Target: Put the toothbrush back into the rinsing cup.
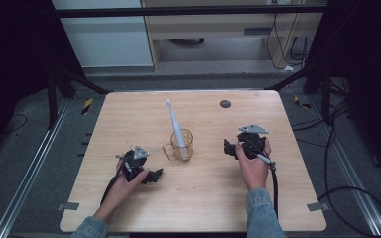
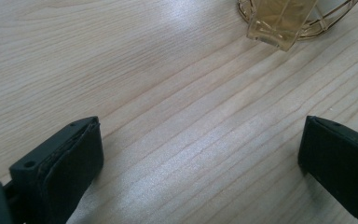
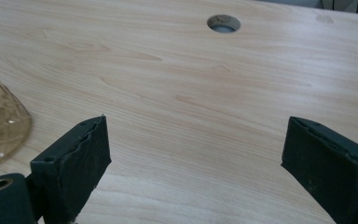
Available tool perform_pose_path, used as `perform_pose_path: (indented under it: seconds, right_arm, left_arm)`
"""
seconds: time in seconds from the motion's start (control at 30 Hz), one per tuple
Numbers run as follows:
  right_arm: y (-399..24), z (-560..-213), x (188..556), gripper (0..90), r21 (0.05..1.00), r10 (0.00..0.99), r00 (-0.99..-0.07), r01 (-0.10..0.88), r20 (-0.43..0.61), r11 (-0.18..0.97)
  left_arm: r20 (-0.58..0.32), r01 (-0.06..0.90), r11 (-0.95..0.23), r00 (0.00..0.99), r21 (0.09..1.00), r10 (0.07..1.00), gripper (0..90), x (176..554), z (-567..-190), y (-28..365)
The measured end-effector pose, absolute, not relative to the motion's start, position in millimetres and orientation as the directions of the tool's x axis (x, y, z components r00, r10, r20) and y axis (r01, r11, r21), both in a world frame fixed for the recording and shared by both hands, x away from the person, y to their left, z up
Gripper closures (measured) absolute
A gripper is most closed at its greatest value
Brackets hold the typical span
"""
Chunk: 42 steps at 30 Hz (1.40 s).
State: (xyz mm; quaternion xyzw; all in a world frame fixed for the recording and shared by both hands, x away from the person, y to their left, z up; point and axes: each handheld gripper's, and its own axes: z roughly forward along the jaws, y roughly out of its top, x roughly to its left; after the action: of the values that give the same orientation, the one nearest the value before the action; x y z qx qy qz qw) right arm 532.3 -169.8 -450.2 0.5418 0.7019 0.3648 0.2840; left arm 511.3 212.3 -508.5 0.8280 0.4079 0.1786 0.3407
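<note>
Amber glass mug (image 1: 181, 145) upright near the middle of the wooden table (image 1: 129, 114), handle toward the near left, faceted and see-through. White electric toothbrush (image 1: 174, 124) standing in it, leaning back and left, head well above the rim. Left gripper (image 1: 154, 176) low on the table just left of the mug, jaws spread wide over bare wood, holding nothing, mug handle (image 2: 279, 28) ahead. Right gripper (image 1: 226, 147) to the mug's right, near but apart, jaws wide as well, nothing between them. Round hole (image 3: 223, 23) in the tabletop beyond.
</note>
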Motion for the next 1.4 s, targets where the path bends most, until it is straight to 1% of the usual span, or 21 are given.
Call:
perform_pose_path:
  seconds: [0.33, 0.43, 0.47, 0.63, 0.87, 1.07, 1.4]
  right_arm:
    - [-187.5, -467.0, 536.2, 7.9, 0.794, 0.979, -0.202, 0.596, 0.0, 0.123]
    - [-190.8, -473.4, 538.5, 7.8, 0.781, 0.98, -0.197, 0.612, -0.002, 0.124]
    - [-191.7, -476.6, 540.1, 7.8, 0.775, 0.98, -0.2, 0.616, -0.019, 0.141]
    - [-193.7, -484.4, 545.7, 7.7, 0.759, 0.981, -0.194, 0.636, -0.02, 0.141]
    - [-199.5, -496.1, 554.9, 8.2, 0.755, 0.988, -0.157, 0.649, 0.01, 0.096]
    - [-205.3, -503.6, 560.2, 8.3, 0.759, 0.991, -0.133, 0.647, 0.01, 0.079]
    - [-215.2, -508.1, 567.7, 9.3, 0.772, 0.996, -0.055, 0.635, 0.065, -0.015]
  left_arm:
    - [0.018, 0.554, -0.435, 0.603, 0.71, 0.797, 0.0, 511.2, -508.5, 212.3]
    - [0.018, 0.554, -0.435, 0.603, 0.71, 0.797, 0.0, 511.2, -508.4, 212.3]
    - [0.018, 0.554, -0.436, 0.604, 0.71, 0.797, 0.0, 511.2, -508.4, 212.4]
    - [0.018, 0.554, -0.436, 0.604, 0.71, 0.797, 0.0, 511.2, -508.4, 212.4]
    - [0.018, 0.554, -0.436, 0.604, 0.71, 0.797, 0.0, 511.2, -508.4, 212.4]
    - [0.018, 0.554, -0.436, 0.604, 0.71, 0.797, 0.0, 511.2, -508.4, 212.4]
    - [0.018, 0.553, -0.437, 0.606, 0.71, 0.795, 0.0, 511.3, -508.4, 212.6]
